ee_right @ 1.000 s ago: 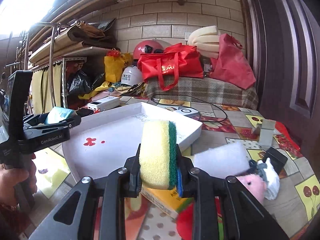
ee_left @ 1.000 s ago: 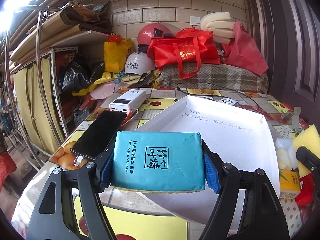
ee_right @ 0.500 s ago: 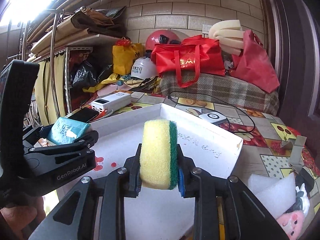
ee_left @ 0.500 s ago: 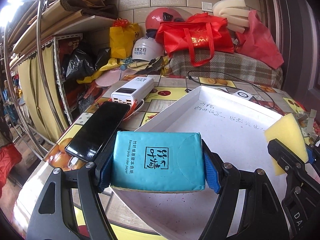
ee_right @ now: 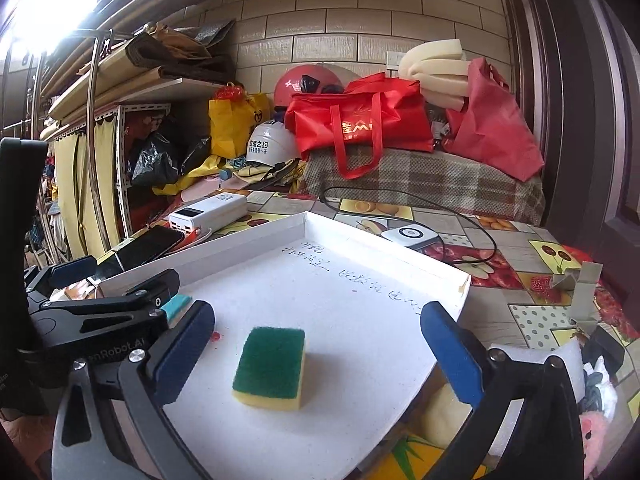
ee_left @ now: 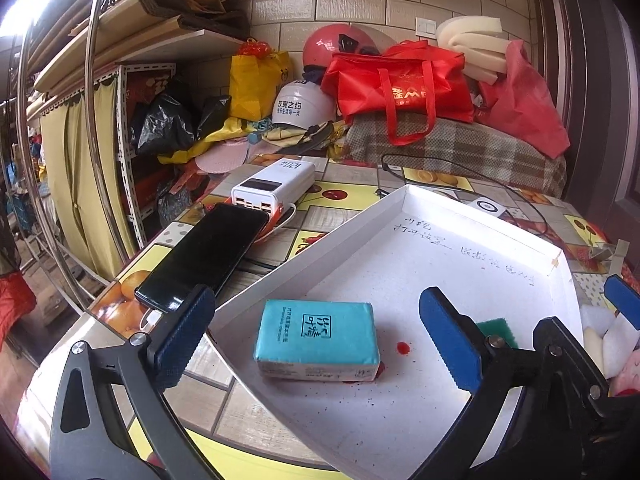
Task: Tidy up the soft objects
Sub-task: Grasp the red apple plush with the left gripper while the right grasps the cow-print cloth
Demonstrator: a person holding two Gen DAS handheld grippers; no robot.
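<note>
Jaws of both grippers have just sprung wide apart, the left gripper leaving the tissue pack and the right gripper the sponge between them in the white tray, while foam and plush beside the tray await.

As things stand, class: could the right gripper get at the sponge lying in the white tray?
Probably yes. The right gripper stands open, its jaws having just opened, and the sponge lies flat on the white tray straight ahead between the fingers, with nothing in between.
</note>
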